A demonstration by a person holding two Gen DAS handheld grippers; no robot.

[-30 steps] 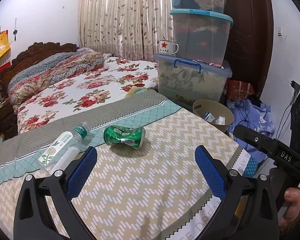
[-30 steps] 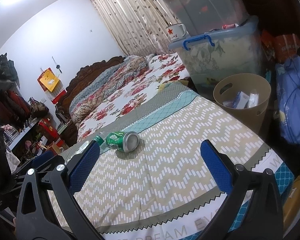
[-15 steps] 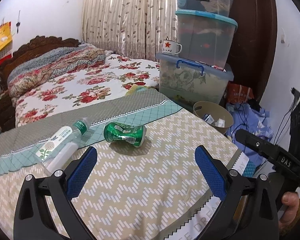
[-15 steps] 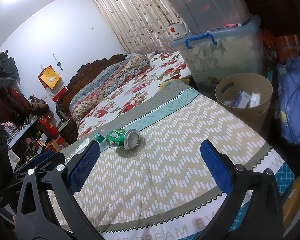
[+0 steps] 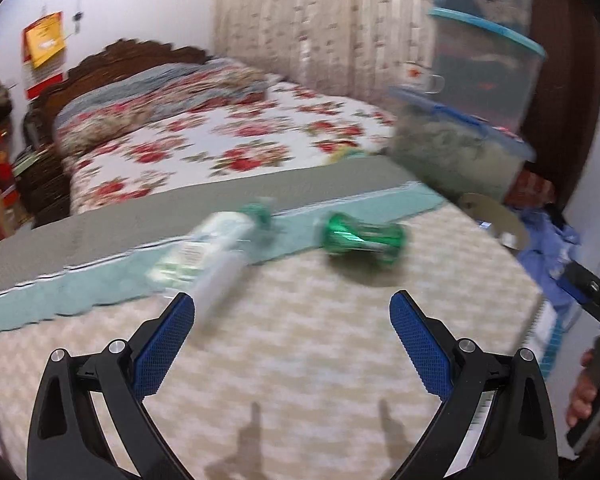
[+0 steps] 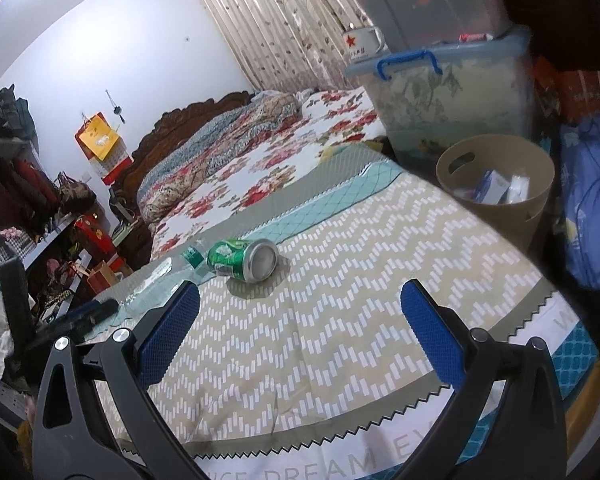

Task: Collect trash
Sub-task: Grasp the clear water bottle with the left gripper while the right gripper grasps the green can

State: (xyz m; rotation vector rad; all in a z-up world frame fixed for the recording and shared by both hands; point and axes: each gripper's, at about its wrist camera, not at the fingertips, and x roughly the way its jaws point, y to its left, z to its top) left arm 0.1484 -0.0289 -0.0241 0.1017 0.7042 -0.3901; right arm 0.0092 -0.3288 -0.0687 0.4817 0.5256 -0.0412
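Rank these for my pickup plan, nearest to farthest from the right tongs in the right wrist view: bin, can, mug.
1. Can, lying on the blanket just ahead, slightly left.
2. Bin, on the floor off the bed's right edge.
3. Mug, up on the storage box lid, far back.

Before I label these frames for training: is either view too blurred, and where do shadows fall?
Left wrist view: motion-smeared, the can and bottle streaked, only the left gripper sharp, its finger shadows on the blanket. Right wrist view: sharp, fisheye-bent, can casting a soft shadow.
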